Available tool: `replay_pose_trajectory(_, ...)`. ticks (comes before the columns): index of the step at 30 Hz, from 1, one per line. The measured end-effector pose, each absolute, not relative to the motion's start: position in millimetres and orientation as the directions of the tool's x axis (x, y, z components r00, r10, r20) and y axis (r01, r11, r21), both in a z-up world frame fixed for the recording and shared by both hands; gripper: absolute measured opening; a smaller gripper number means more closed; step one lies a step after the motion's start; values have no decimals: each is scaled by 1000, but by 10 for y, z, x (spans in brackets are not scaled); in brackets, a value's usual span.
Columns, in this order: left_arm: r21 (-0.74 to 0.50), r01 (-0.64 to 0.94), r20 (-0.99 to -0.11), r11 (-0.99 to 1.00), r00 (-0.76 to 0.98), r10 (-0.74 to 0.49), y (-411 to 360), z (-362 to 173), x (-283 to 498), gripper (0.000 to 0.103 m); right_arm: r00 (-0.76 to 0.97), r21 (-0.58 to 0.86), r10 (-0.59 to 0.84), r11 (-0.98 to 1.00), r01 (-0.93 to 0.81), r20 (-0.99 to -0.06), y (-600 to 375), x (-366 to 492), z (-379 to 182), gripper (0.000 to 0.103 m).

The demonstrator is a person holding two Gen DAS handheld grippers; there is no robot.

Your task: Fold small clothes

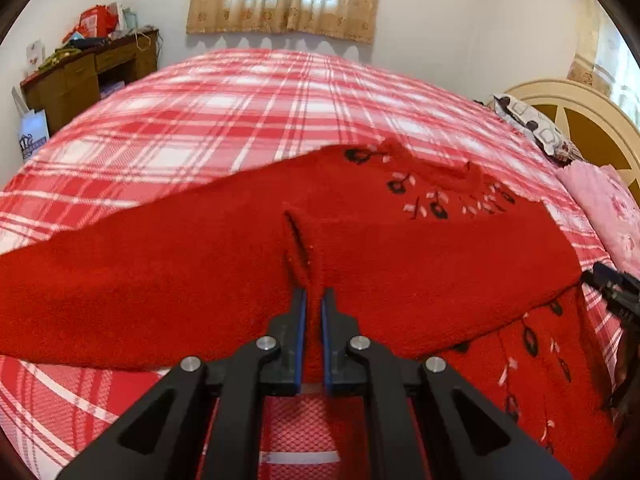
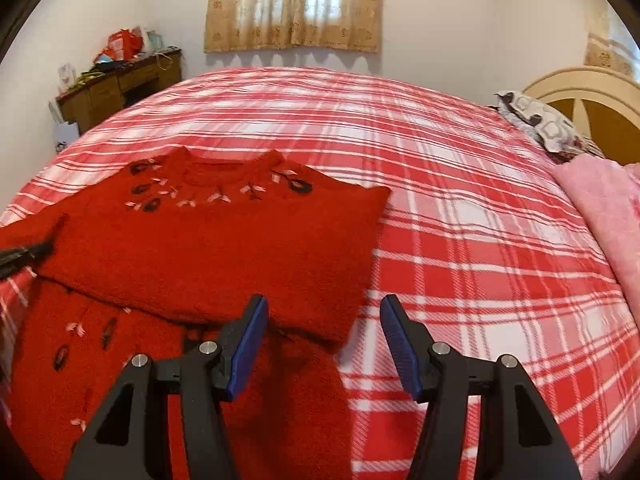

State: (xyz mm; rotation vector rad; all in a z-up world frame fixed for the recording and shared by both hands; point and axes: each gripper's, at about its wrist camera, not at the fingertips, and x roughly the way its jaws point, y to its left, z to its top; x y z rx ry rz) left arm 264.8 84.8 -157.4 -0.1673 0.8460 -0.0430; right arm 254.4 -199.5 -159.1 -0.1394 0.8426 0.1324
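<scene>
Your left gripper pinched the red sweater edge; right gripper wide, empty, w/ bare plaid bedspread ahead.

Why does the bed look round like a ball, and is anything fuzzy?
Left wrist view: the fisheye lens bulges the plaid bed and darkens the corners. Right wrist view: same bulge; the red sweater looks slightly smeared; the window curtain glows bright.

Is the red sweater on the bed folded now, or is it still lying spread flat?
Partly folded. The red sweater has its upper part, with the collar, doubled over the lower part, whose embroidery shows below the folded edge.
</scene>
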Motion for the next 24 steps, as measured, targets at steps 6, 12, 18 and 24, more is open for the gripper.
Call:
replay_pose_trajectory(6,-183,-44,-741,982,663,-108,840,-1619,2653,18,643,-149,-41,982,-114,-765,-1948,2606,-1565,59)
replay_pose_trajectory(12,-131,-32,-720,991,690,-73,970,-1476,2361,56,658,-132,94,950,-285,-747,-1629,2508,-1457,59)
replay_pose_trajectory(18,-45,-127,-703,991,709,59,1430,-1399,2068,62,590,-40,127,964,-262,-797,-1843,2661,-1846,66)
replay_pose_trajectory(24,37,-336,-710,941,654,262,2218,-1426,1777,65,585,-43,92,976,-213,-806,-1916,2658,-1963,92)
